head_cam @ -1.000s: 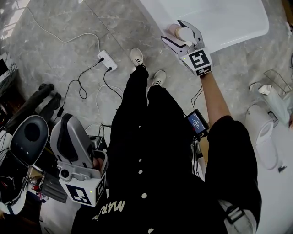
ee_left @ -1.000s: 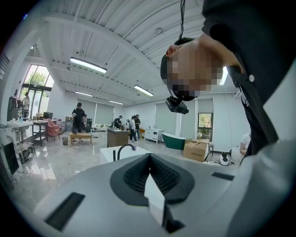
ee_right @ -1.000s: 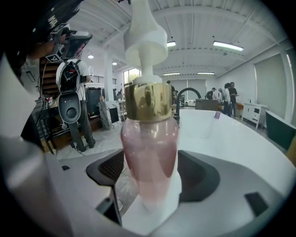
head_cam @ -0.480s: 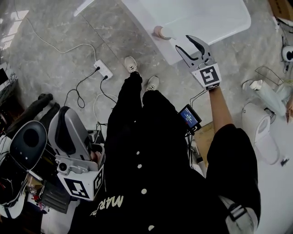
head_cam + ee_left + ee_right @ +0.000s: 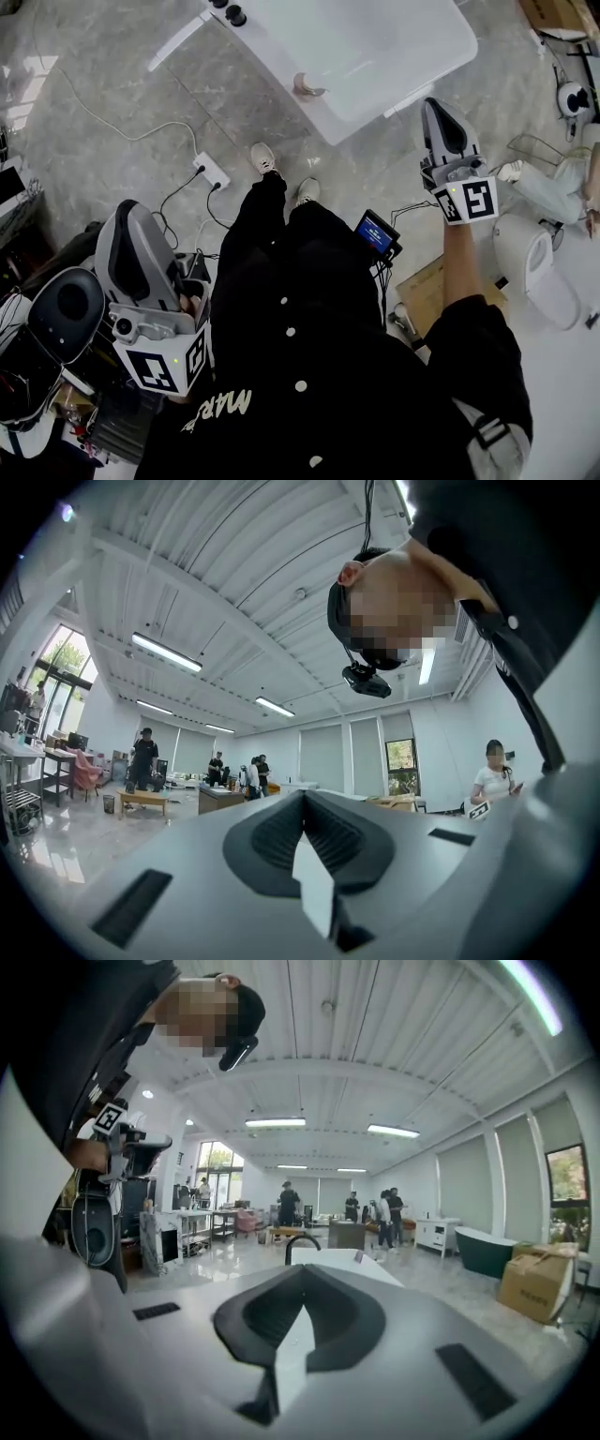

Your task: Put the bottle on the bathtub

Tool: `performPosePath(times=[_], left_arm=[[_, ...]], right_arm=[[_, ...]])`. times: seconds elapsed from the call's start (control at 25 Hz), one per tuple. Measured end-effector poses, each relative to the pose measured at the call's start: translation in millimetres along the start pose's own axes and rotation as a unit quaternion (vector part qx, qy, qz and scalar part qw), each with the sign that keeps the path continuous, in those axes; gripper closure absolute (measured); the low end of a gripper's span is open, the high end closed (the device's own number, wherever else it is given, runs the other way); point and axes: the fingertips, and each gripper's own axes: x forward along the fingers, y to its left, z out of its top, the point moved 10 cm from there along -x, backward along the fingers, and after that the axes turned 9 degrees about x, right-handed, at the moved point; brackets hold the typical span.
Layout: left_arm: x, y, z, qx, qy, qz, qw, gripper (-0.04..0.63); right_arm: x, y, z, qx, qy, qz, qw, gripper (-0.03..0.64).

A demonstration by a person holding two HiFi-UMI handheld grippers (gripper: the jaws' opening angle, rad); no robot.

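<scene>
The pinkish bottle stands on the near rim of the white bathtub at the top of the head view. My right gripper is shut and empty. It is held to the right of the tub's near corner, well apart from the bottle. My left gripper is also shut and empty, low at the left by the person's hip. In the left gripper view the jaws meet with nothing between them and point at the ceiling. The right gripper view shows its jaws closed the same way.
A white power strip with cables lies on the grey floor left of the person's shoes. A small lit screen hangs at the waist. A white fixture and cardboard are at the right, dark round equipment at the left.
The right gripper, open around the bottle a second ago, has drawn back to the right and shut. The bottle stays on the tub rim. The left gripper stays shut at the hip.
</scene>
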Motion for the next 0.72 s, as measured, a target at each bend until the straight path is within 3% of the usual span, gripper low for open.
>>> performPosePath(times=[0.24,0.72], left_arm=[[-2,7,19,0.008,-0.022,0.005,0.9997,0.586],[-24,13,48,0.020,-0.066,0.023,0.9973,0.586]], right_arm=[[-49,3,58,0.008,-0.010,-0.030,0.999,0.614],[-116,24,129,0.036,-0.105,-0.141,0.984,0.614]])
